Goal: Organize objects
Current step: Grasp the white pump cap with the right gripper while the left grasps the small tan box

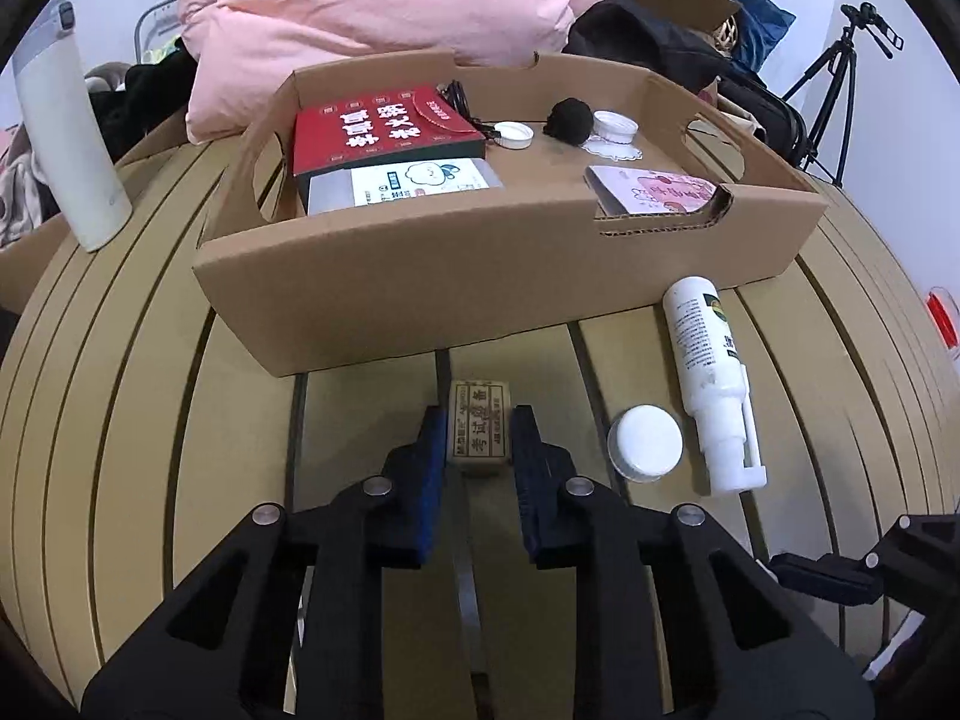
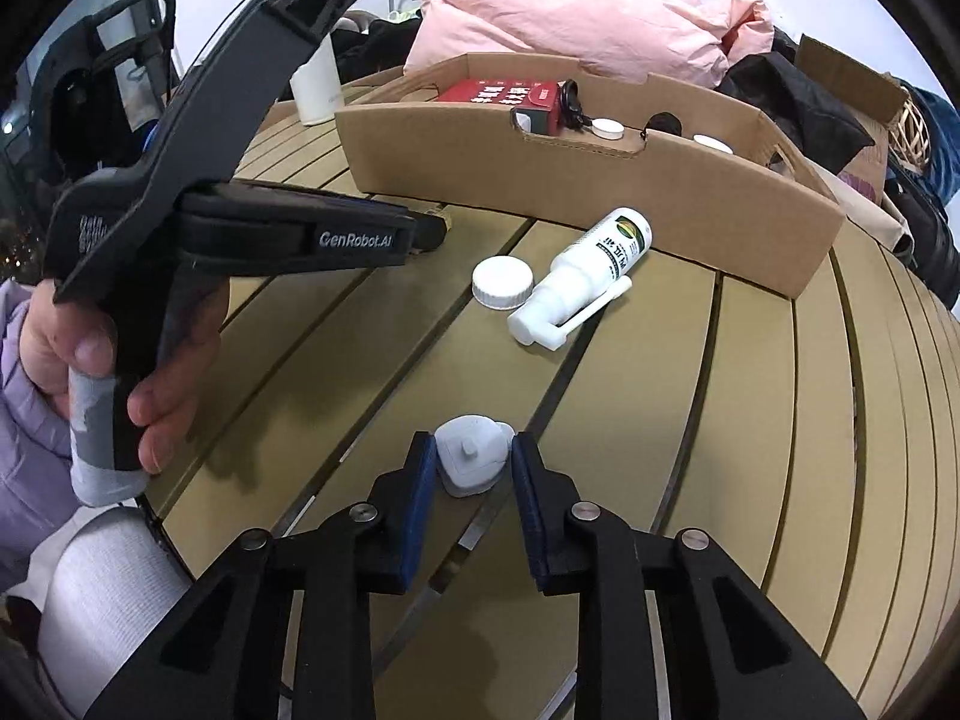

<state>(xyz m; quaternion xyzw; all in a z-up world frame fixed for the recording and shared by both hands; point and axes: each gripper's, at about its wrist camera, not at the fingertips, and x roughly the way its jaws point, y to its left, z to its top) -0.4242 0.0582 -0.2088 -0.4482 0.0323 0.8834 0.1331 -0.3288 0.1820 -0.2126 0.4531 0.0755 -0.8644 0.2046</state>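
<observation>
On the slatted tabletop [image 1: 150,390], my left tongs [image 1: 478,438] close on a small eraser [image 1: 480,427], its long axis running straight ahead toward the cardboard box [image 1: 420,294] just beyond. My right tongs [image 2: 473,459] bracket a small white plug [image 2: 472,461], seemingly pinching it; the spray bottle [image 2: 585,273] lies ahead.

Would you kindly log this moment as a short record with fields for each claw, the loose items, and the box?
left claw: pads on either side of the small labelled eraser, appearing to grip it on the table
right claw: pads on either side of the small white plug-like piece, contact unclear
loose on table: white spray bottle lying down, white round lid beside it
cardboard box: holds red box, pink booklet, small caps
</observation>
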